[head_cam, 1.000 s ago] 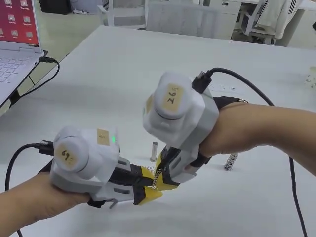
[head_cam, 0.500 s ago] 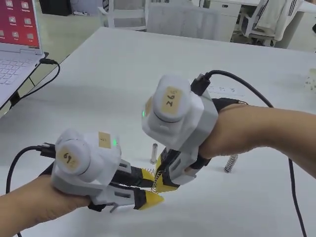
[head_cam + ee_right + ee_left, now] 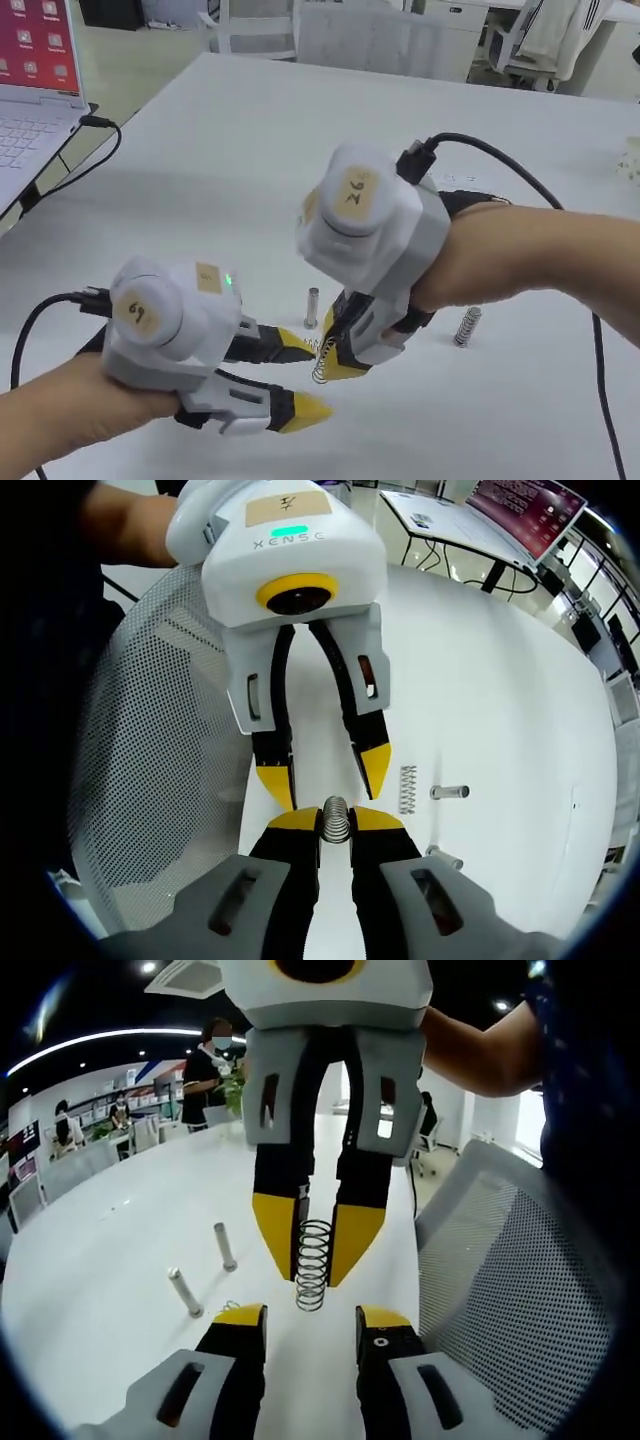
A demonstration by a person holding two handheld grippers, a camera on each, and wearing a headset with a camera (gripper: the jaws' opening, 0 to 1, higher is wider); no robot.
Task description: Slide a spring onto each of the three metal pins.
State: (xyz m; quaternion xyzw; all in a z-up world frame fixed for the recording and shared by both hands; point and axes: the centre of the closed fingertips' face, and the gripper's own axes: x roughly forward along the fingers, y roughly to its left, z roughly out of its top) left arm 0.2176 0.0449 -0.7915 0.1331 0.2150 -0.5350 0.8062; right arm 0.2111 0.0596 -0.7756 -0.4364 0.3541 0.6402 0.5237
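Note:
My right gripper (image 3: 325, 358) points down from the upper right and is shut on a small steel spring (image 3: 320, 362). The right gripper view has its jaws (image 3: 337, 818) pinching the spring (image 3: 337, 827) at the tips. My left gripper (image 3: 302, 378) lies at the lower left, open, its yellow tips apart on either side of the spring. From the left gripper view (image 3: 312, 1322) the spring (image 3: 313, 1260) hangs between the opposite yellow tips. One pin (image 3: 312, 305) stands just behind the grippers. Two pins (image 3: 225, 1245) (image 3: 185, 1292) stand on the table. A second spring (image 3: 466, 326) lies to the right.
An open laptop (image 3: 30, 60) sits at the table's far left with a black cable (image 3: 95, 150) trailing from it. Cables run from both grippers. A mesh chair (image 3: 500, 1290) is beside the table. Chairs and desks stand beyond the far edge.
My left gripper has opened; its yellow tips, earlier closed together at the spring, now stand apart. The right gripper still holds the spring in about the same place.

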